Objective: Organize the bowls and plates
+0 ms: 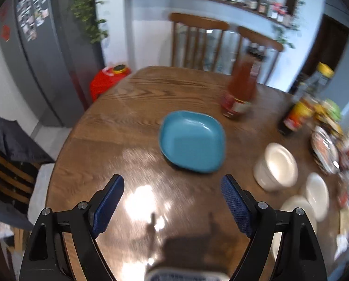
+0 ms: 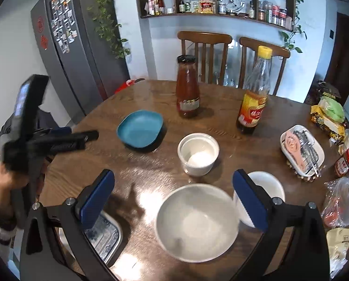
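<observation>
Glossy teal squarish plate (image 1: 192, 140) on grained wooden table (image 1: 127, 121); both grippers' fingers spread, empty.

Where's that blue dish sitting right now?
The blue dish sits on the wooden table, left of centre in the right wrist view, just left of the sauce bottle and behind the small white bowl.

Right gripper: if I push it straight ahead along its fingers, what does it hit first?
Most likely the large white bowl, which sits between the open right gripper fingers with nothing held. Depth is unclear, so it might pass just above the rim.
</observation>
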Motion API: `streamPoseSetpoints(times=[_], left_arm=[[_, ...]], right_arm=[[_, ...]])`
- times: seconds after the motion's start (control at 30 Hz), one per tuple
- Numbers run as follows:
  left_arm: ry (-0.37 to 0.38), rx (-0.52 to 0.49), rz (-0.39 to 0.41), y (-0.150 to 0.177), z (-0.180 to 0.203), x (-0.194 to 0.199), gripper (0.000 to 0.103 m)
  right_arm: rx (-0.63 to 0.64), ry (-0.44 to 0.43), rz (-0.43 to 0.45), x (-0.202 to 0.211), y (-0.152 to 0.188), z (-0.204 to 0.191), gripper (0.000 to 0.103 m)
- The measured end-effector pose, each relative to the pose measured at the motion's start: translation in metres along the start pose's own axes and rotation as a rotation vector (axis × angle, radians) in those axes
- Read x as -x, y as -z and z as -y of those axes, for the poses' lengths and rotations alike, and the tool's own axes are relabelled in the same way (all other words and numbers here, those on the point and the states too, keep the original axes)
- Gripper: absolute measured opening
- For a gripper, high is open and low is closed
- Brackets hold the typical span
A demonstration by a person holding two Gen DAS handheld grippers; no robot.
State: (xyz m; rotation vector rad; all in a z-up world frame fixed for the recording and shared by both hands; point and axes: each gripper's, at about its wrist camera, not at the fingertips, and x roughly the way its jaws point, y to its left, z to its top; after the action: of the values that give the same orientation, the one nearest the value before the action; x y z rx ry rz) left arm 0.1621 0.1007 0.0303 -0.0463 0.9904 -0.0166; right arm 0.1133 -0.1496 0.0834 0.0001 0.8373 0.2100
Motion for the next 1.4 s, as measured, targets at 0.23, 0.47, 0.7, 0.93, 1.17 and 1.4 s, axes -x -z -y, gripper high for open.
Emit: streamPoseSetpoints(times=[0.23, 0.47, 0.7, 0.93, 1.17, 1.4], left_arm=[[-0.151, 0.049, -0.142, -0.029, -0.004, -0.095, 0.085], [-0.231, 0.051, -0.206, -0.036, -0.01, -0.146, 0.085], [-0.273, -0.052, -0.218, -0.023, -0.006, -0.154, 0.085], [-0.23, -0.143, -0.243, 0.005, -0.006, -0.136, 0.085], [-0.157, -0.161, -0.272, 0.047, -0.019, -0.106, 0.085], [-0.102, -0.154, -0.289, 0.078, -0.034, -0.086, 0.085]], right_arm=[[-0.069, -0.021, 0.008, -0.005, 0.003, 0.014, 0.102], [-0.097, -0.006, -0.033, -0.021, 0.016, 0.02, 0.102], [-0.096, -0.011, -0.042, -0.026, 0.016, 0.019, 0.102], [-0.071, -0.028, -0.057, -0.03, 0.015, 0.012, 0.103], [-0.025, -0.084, -0.082, -0.038, 0.015, -0.009, 0.103], [0.045, -0.142, -0.149, -0.061, 0.018, -0.044, 0.103]])
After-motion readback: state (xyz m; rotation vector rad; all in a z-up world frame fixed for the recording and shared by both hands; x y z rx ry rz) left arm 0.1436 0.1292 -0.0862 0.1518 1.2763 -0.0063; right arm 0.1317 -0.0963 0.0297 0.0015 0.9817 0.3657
